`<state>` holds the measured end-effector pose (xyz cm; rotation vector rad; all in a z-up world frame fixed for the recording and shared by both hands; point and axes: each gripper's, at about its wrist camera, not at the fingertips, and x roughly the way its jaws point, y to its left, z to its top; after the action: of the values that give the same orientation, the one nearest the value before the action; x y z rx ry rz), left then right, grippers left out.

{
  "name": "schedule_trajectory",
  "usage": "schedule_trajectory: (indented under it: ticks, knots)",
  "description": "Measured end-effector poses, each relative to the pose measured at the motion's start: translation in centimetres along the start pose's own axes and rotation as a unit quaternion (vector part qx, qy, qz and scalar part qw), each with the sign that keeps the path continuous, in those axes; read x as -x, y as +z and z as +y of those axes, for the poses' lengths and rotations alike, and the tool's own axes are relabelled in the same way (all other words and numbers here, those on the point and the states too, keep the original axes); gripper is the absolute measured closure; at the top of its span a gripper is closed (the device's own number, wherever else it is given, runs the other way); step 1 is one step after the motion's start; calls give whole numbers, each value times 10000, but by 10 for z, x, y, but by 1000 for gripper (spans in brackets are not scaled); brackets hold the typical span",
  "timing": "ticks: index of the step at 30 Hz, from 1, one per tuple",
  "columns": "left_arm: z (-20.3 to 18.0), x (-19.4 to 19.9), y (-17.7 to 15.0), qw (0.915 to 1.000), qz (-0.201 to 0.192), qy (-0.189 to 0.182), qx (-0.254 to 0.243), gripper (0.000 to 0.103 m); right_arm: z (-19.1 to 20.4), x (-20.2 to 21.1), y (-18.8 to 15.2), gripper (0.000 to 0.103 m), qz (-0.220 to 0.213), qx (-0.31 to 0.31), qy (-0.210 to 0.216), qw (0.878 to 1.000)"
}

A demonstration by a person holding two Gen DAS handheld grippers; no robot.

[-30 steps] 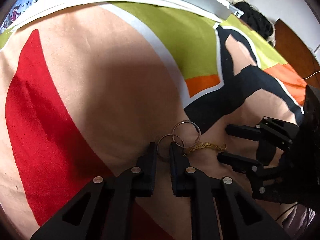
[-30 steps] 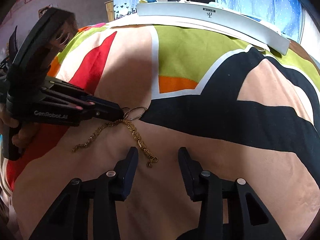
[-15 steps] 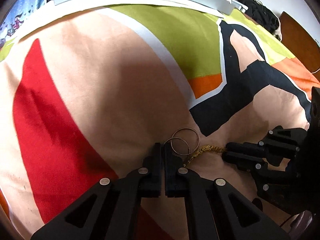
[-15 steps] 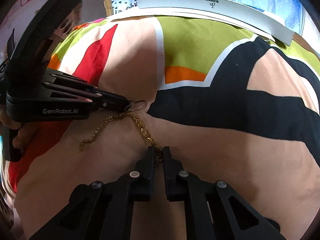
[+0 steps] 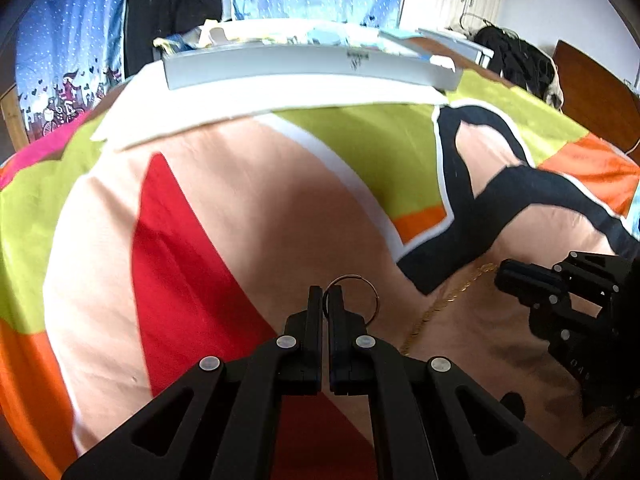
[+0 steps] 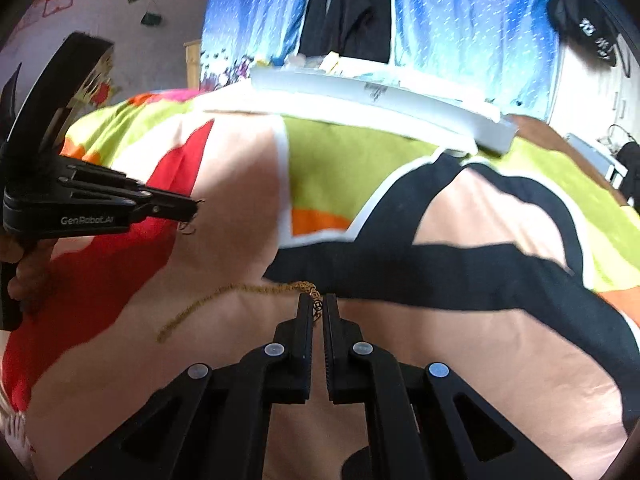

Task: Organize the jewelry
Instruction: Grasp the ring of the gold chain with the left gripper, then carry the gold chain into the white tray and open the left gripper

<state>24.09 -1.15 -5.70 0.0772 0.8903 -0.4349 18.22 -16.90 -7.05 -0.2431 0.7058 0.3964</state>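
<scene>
Hoop ring (image 5: 352, 296) pinched in left gripper (image 5: 325, 294); gold chain (image 6: 240, 292) in right gripper (image 6: 317, 304).

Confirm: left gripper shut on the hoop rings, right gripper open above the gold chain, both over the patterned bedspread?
Not quite. The right gripper is not open: the right wrist view shows its jaws shut on one end of the gold chain. The rest holds: the left gripper is shut on the hoop rings, both over the patterned bedspread.

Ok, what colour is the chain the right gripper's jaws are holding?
Gold. The chain shows best in the right wrist view, trailing left from the right gripper.
</scene>
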Motion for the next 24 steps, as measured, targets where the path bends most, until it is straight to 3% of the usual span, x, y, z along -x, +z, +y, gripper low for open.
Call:
schedule_trajectory:
  ticks: [10, 14, 24]
  knots:
    - [6, 21, 64, 9987, -400, -251, 173, 102, -25, 34, 70, 100, -935, 50, -174, 9955]
    - [11, 25, 95, 9971, -634, -323, 252, 102, -41, 31, 97, 100, -1015, 20, -150, 9947]
    - [17, 15, 96, 9970, -571, -369, 377, 102, -54, 18, 85, 100, -869, -140, -209, 9959]
